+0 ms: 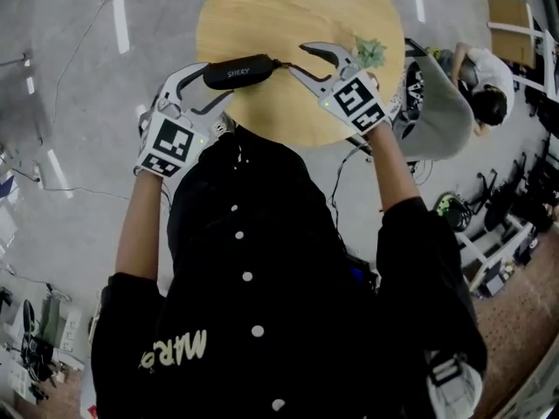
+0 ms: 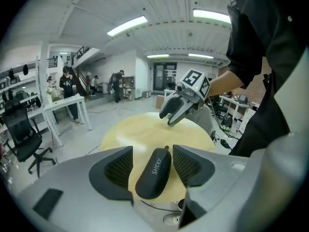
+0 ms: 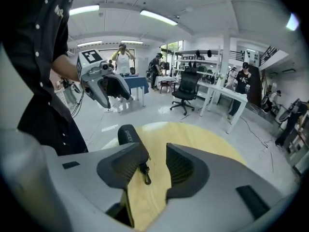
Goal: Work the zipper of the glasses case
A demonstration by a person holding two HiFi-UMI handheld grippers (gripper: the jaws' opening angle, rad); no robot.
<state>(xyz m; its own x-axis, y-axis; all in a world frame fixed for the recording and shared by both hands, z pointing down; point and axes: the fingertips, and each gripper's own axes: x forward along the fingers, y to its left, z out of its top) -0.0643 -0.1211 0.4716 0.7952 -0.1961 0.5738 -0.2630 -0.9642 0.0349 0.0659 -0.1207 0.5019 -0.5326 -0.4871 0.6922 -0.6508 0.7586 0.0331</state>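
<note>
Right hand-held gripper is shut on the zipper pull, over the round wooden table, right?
No. The right hand-held gripper is open; the zipper pull only hangs between its jaws, over the round wooden table. The right gripper view shows it.

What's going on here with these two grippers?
A person holds a black case over a round table, clamped in the left gripper. The right gripper is open at the case's end. The zipper pull dangles between its jaws and is not yet gripped.
</note>
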